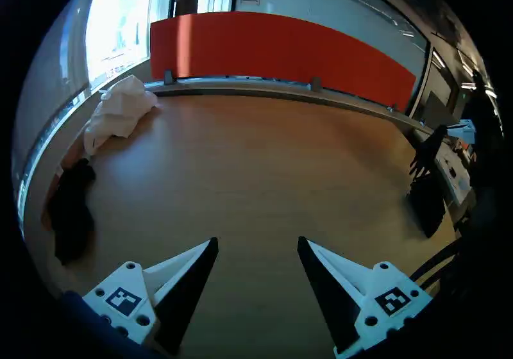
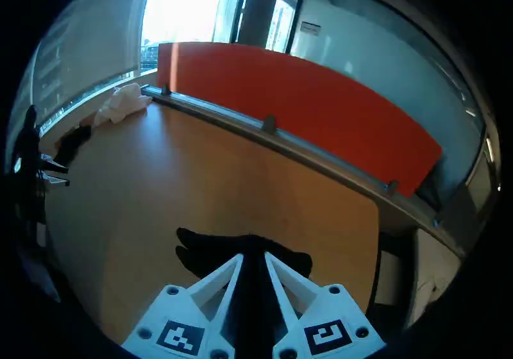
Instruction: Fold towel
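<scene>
The towel [image 2: 211, 253] is bunched on the table [image 2: 192, 179] near its front edge, with its long axis laid across the right gripper view. The right gripper [image 2: 253, 256] is angled down onto it, fingers drawn nearly together with the towel pinched between them. The left gripper [image 1: 256, 240] is spread wide, empty, and tilted down over bare table. A white cloth [image 1: 118, 112] and a dark cloth [image 1: 70, 211] are seen at the far left edge.

I saw tabletop [image 1: 256, 166] as smooth wood w/ soft sheen. White towel [image 1: 118, 112] was matt cloth; black towel [image 2: 218, 253] matt too. Left gripper [image 1: 258, 247] fingers [image 1: 173, 272]: matt white plastic, black inner faces. Divider [image 1: 288, 48] was matt orange.
</scene>
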The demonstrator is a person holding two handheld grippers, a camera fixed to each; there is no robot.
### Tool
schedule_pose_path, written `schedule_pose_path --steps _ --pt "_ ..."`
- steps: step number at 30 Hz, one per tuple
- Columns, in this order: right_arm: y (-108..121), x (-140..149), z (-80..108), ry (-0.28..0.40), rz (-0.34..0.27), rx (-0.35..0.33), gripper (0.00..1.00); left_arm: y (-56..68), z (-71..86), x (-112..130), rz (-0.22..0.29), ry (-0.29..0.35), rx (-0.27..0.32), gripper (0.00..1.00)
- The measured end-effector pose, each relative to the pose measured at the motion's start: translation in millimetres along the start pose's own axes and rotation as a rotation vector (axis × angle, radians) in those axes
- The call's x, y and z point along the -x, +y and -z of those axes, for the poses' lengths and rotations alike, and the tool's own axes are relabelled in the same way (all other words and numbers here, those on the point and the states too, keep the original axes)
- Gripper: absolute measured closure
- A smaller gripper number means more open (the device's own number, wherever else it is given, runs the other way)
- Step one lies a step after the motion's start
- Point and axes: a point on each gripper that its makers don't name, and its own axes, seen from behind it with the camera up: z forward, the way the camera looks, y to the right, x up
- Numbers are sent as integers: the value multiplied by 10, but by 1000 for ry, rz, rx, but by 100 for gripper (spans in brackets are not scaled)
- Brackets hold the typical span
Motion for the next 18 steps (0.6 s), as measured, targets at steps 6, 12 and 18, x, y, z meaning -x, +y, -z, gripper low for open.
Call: schedule_pose_path --steps 6,12,18 --pt "47 111 -7 -12 -8 0 93 87 -17 -24 -12 -2 3 8" --pt "60 222 44 -22 -11 4 93 153 -17 -31 -18 -2 8 8" --pt "90 484 187 -51 -21 20 93 195 -1 -22 -29 -3 14 8"
